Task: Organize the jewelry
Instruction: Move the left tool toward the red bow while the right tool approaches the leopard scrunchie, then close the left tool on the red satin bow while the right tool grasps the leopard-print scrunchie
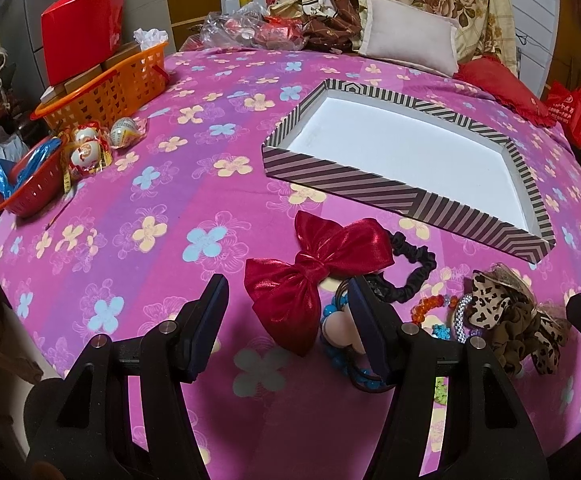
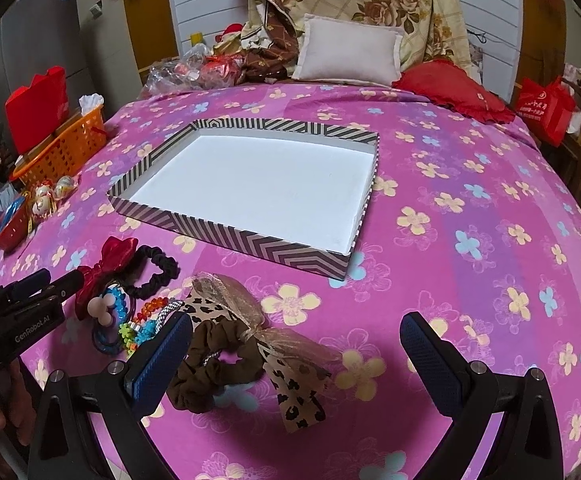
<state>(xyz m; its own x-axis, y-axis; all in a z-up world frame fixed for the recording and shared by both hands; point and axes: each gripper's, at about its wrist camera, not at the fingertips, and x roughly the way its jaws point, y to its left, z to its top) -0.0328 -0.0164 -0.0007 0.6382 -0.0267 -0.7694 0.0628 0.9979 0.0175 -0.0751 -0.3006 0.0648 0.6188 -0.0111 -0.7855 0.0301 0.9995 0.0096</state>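
Observation:
A striped shallow box [image 1: 332, 176] [image 2: 226, 232] with a white inside lies empty on the pink flowered bedspread. In front of it is a heap of hair accessories: a red satin bow [image 1: 314, 276] [image 2: 106, 264], a black scrunchie [image 1: 414, 276] [image 2: 158, 272], bead bracelets [image 1: 430, 308] [image 2: 146, 320], and a brown scrunchie with a leopard bow [image 1: 502, 316] [image 2: 226, 356]. My left gripper [image 1: 288, 292] is open, its fingers on either side of the red bow. My right gripper [image 2: 296, 340] is open over the leopard scrunchie. The left gripper also shows in the right wrist view [image 2: 46, 284].
An orange basket [image 1: 106, 88] with boxes and a red box stands at the far left. A small red basket [image 1: 26, 188] and wrapped eggs [image 1: 90, 148] lie near the left edge. Pillows [image 1: 410, 40] and a red cushion [image 2: 454, 92] lie at the head of the bed.

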